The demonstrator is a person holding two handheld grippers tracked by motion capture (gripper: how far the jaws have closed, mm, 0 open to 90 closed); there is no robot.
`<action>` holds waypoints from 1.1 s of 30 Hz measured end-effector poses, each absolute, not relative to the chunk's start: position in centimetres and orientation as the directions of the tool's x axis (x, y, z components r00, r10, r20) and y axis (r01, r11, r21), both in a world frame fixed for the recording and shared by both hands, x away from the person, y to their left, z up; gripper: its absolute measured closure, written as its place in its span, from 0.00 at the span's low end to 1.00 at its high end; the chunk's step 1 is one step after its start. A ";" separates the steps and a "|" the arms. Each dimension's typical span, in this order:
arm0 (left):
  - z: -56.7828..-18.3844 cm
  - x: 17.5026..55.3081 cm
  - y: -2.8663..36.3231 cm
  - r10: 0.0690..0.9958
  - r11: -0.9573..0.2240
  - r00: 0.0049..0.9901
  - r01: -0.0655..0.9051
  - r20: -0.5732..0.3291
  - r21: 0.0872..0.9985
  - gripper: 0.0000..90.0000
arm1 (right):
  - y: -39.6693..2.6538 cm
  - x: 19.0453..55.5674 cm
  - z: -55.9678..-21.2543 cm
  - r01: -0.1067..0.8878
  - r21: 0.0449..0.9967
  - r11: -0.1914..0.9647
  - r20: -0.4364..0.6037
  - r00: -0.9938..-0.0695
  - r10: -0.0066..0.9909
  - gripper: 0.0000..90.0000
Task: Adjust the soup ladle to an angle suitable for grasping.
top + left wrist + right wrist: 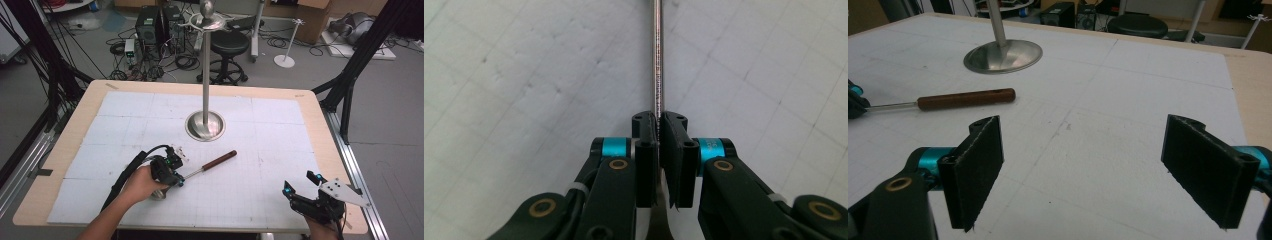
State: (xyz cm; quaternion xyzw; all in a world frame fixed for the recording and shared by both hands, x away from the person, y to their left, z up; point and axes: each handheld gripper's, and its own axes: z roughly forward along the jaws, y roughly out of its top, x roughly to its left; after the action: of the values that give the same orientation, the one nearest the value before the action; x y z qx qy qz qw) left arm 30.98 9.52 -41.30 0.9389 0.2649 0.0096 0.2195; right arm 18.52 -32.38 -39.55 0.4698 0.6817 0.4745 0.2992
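Note:
A utensil with a brown wooden handle (220, 160) and a thin steel shaft (657, 60) lies on the white gridded mat, pointing toward the back right. My left gripper (179, 178) is shut on the shaft just behind the handle; in the left gripper view its jaws (659, 125) pinch the rod, and the metal widens below them. A steel hanging stand rises from a round base (205, 126) at mid-table. My right gripper (300, 183) hovers open near the front right edge, and between its fingers (1083, 170) there is only mat. The handle (965, 99) lies to its far left.
The stand's pole carries a hooked ring (210, 21) at the top. The mat (270, 125) covers most of the wooden table (310, 107). Beyond the table are a black stool (229, 47), computer boxes and cables on the floor.

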 end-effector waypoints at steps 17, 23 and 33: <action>-41.3 29.4 13.6 0.522 -0.746 0.847 0.512 -0.104 0.426 0.93 | -32.1 18.7 -39.6 0.361 0.925 0.115 0.034 -0.382 0.924 0.18; -41.2 28.9 14.8 0.536 -0.735 0.836 0.530 -0.115 0.424 0.93 | -31.9 18.8 -39.6 0.364 0.924 0.121 0.032 -0.387 0.922 0.18; -40.6 28.6 15.9 0.552 -0.683 0.821 0.545 -0.146 0.485 0.74 | -31.9 18.8 -39.6 0.364 0.924 0.121 0.031 -0.386 0.922 0.18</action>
State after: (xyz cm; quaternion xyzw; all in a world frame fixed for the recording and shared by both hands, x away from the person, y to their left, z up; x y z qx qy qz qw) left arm 28.62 15.86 -40.64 0.9174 0.2989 0.0062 0.2626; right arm 18.80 -31.85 -39.60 0.4676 0.6873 0.4697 0.2972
